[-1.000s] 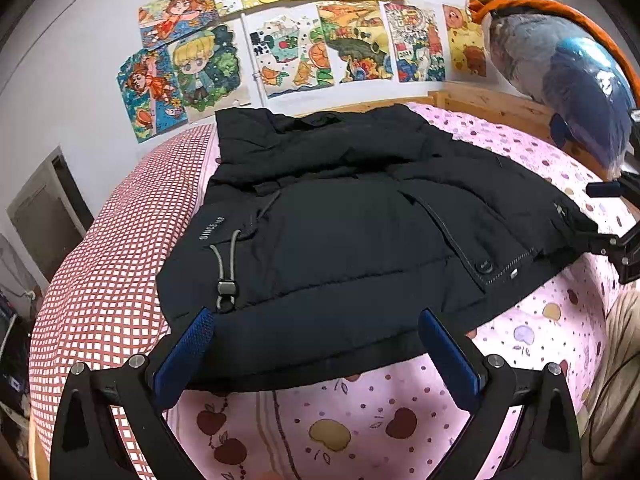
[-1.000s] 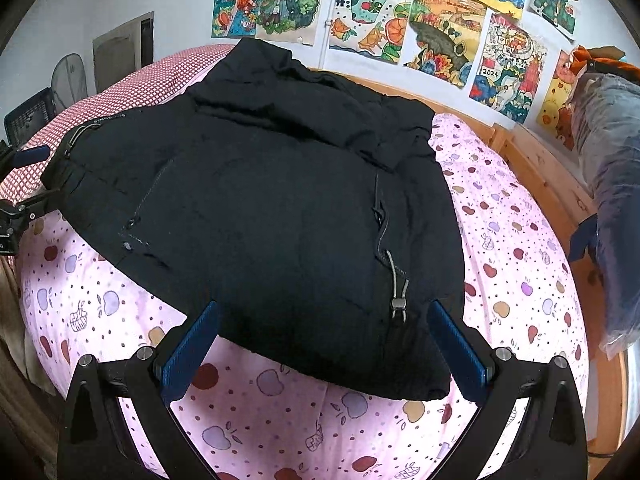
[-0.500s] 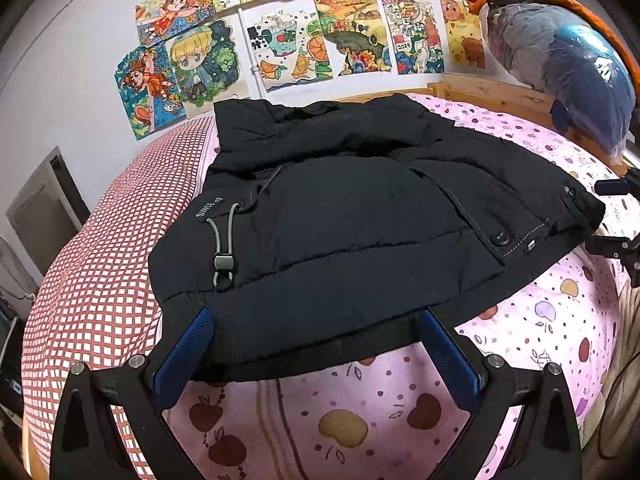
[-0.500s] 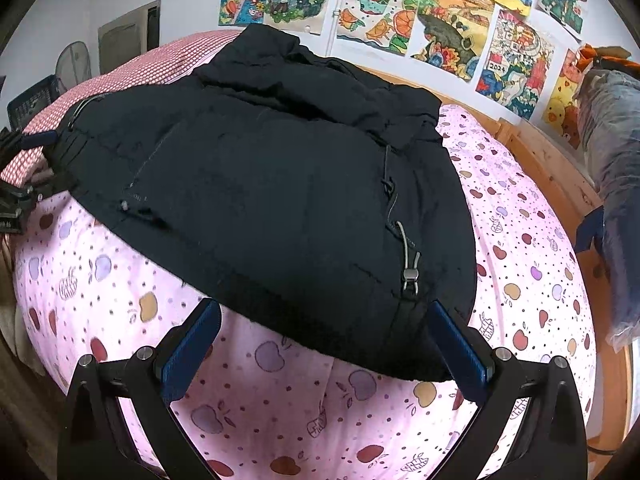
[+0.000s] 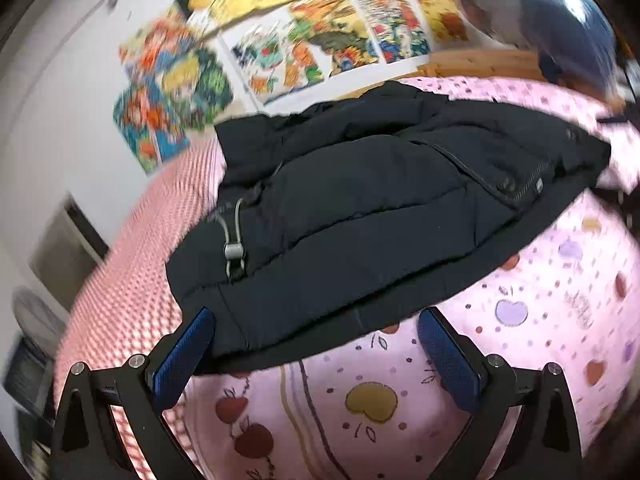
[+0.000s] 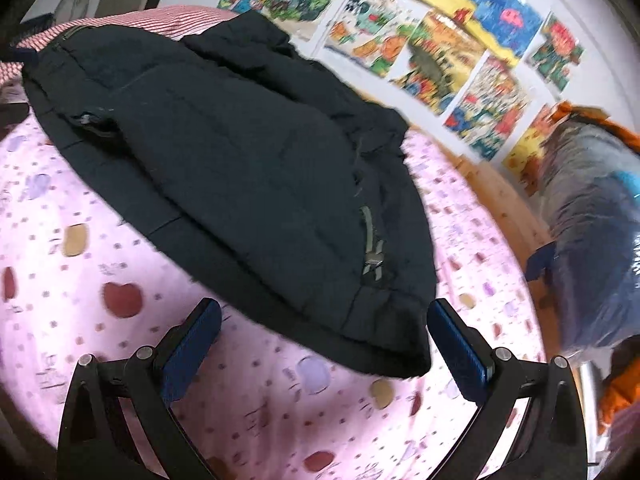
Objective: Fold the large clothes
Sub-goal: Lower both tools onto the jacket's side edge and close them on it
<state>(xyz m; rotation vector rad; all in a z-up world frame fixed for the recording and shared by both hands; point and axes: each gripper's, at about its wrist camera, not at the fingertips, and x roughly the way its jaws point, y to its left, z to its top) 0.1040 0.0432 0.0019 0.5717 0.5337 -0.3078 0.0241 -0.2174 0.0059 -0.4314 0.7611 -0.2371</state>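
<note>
Black puffer jacket (image 5: 360, 208) is lying spread on the pink fruit-print bedspread (image 5: 540, 320), hem nearest the cameras, collar end towards the poster wall (image 5: 312, 40). Both tongs gape wide with nothing in them: left gripper (image 5: 316, 340) sits at one hem corner, right gripper (image 6: 324, 332) at the other. Looks like the reach-in before a fold, so next they'd need to pinch those corners. Long axis seems to run hem-to-collar, away from me.

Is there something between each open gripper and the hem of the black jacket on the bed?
Nothing visible. The left gripper and right gripper are open before the black jacket hem, with only the pink bedsheet beneath.
</note>
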